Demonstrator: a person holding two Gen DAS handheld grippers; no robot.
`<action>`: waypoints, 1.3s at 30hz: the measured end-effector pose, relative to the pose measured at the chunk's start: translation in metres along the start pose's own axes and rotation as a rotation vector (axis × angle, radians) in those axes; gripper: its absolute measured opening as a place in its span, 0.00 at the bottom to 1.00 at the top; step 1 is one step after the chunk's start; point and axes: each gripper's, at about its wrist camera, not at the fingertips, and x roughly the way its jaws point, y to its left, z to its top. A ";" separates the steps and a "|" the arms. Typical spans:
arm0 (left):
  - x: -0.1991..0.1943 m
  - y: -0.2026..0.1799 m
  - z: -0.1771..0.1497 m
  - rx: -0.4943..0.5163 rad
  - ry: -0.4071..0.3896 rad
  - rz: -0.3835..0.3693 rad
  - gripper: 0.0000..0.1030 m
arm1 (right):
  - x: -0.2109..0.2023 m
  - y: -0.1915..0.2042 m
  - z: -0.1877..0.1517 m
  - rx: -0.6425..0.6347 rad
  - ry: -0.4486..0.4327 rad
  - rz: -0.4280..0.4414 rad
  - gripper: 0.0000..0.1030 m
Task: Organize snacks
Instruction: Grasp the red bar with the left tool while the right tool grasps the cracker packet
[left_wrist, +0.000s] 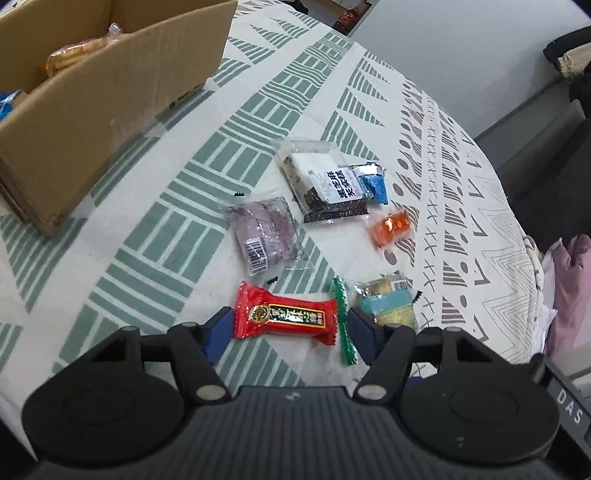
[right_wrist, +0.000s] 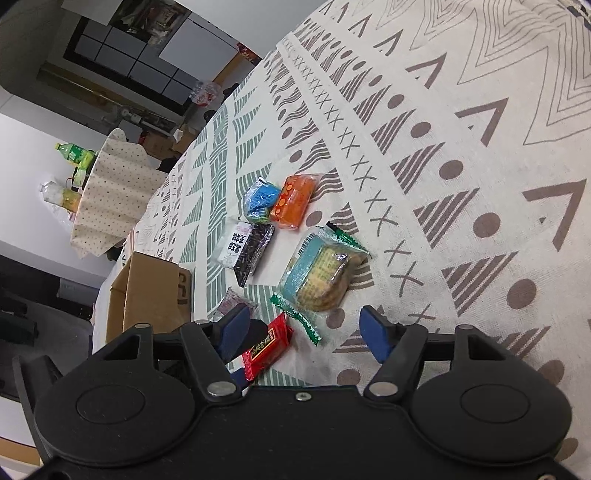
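Note:
Several wrapped snacks lie on the patterned tablecloth (left_wrist: 184, 206). A red snack bar (left_wrist: 284, 315) lies between the open blue fingers of my left gripper (left_wrist: 291, 325); whether they touch it I cannot tell. It also shows in the right wrist view (right_wrist: 267, 347). Beside it lie a green-edged cracker pack (left_wrist: 384, 301) (right_wrist: 321, 273), a purple pack (left_wrist: 264, 232), a black-and-white pack (left_wrist: 325, 181) (right_wrist: 247, 249), a blue pack (left_wrist: 373, 182) (right_wrist: 260, 199) and an orange pack (left_wrist: 391, 227) (right_wrist: 293, 201). My right gripper (right_wrist: 304, 328) is open and empty, just short of the cracker pack.
An open cardboard box (left_wrist: 110, 96) (right_wrist: 147, 295) stands at the left and holds golden and blue snacks (left_wrist: 79, 51). The table edge curves off at the right (left_wrist: 532, 258). A second round table with bottles (right_wrist: 107, 184) stands in the background.

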 end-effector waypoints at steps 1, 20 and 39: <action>0.001 0.000 0.001 -0.001 -0.006 0.004 0.65 | 0.002 0.000 0.001 0.002 0.003 -0.002 0.64; 0.017 -0.018 0.006 0.137 -0.037 0.177 0.28 | 0.023 0.000 0.012 0.001 0.008 -0.070 0.63; -0.018 0.017 0.028 0.109 -0.065 0.132 0.14 | 0.039 0.027 0.007 -0.205 -0.017 -0.203 0.41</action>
